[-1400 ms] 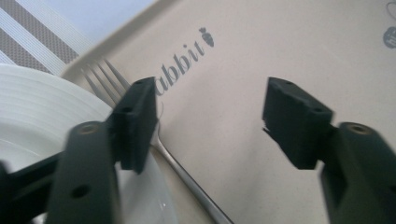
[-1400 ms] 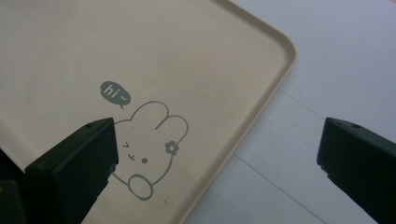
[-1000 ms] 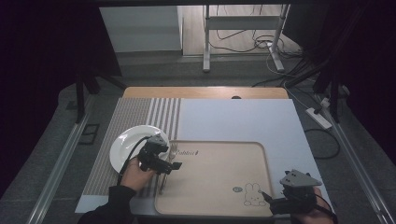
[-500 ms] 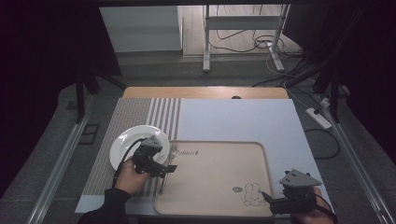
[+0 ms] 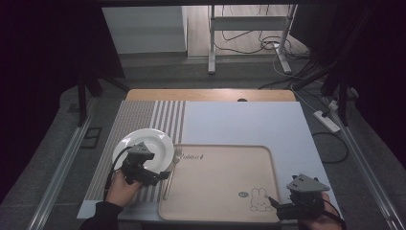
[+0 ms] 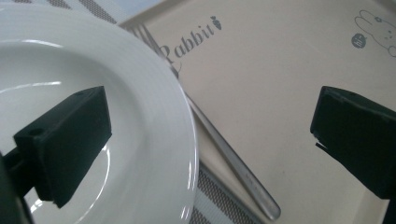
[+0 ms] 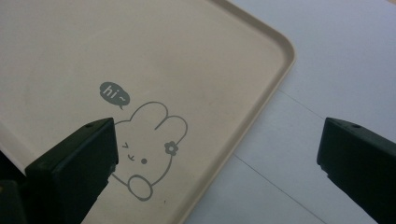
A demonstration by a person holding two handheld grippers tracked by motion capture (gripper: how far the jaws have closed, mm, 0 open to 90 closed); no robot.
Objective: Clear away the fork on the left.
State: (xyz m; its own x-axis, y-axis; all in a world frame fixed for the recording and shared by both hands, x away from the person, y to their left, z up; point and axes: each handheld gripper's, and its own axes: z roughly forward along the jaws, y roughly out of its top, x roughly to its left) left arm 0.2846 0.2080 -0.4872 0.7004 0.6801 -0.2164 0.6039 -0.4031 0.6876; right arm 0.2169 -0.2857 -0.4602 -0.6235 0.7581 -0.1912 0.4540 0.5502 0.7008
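Left gripper [image 5: 160,176] drew back from the fork [image 6: 233,158], fingers [image 6: 70,140] wide, holding nothing.

In your high view the room around the table [image 5: 239,120] is dim to near black at both sides, while the table top and the floor beyond it are evenly lit from above with only faint shadows. Your left gripper view is sharp on the plate [image 6: 140,116], whose glazed rim carries bright streaks of glare, and the near black jaws look soft. Your right gripper view is evenly lit and clear on the tray [image 7: 187,56], with its jaws slightly blurred.
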